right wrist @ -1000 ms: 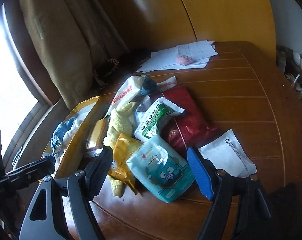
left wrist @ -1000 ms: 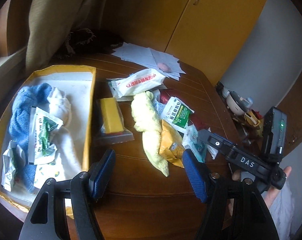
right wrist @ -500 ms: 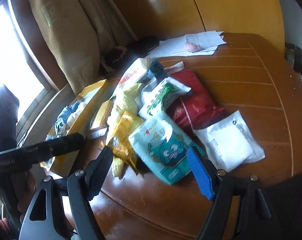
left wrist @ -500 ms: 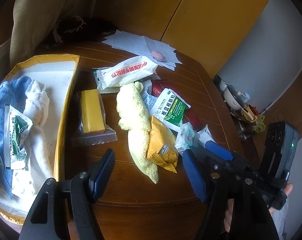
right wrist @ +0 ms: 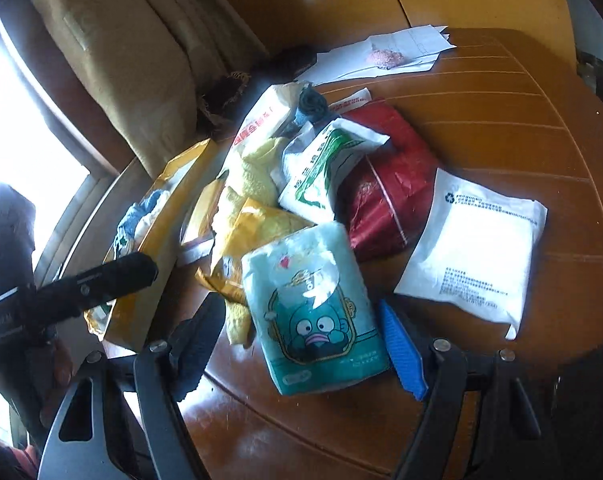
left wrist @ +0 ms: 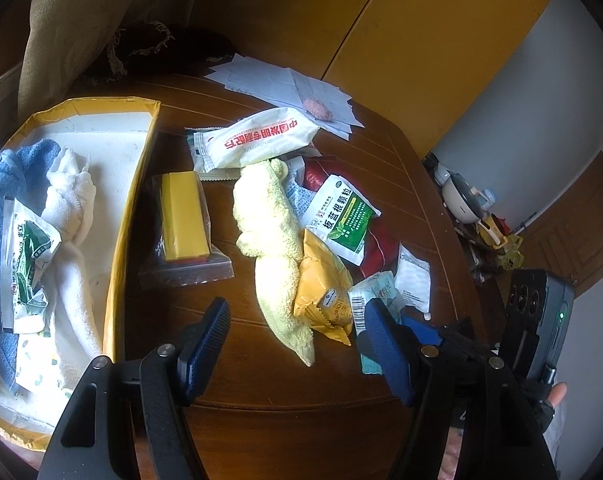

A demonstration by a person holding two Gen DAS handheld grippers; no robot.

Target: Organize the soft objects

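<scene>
Evidently the right tool point(right wrist: 301, 344) (jaws wide, empty, like the left tool point(left wrist: 297, 344)) straddles the teal tissue pack point(right wrist: 315, 312); closing comes next.

Red pouch point(left wrist: 375, 246) half under packets

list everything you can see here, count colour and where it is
tray: 1, yellow rim, left on table
towels in tray: 2, blue and white, with sachets
yellow towel: 1, pale yellow, table centre
bagged yellow block: 1, beside tray
white packet, red print: 1, behind towel
green-white sachet: 1, on red bag
red bag: 1, mid pile
orange pouch: 1, overlapping towel
teal tissue pack: 1, between right gripper's fingers
white pouch: 1, right of pile
papers: several, white, far edge
left gripper: open
right gripper: open
</scene>
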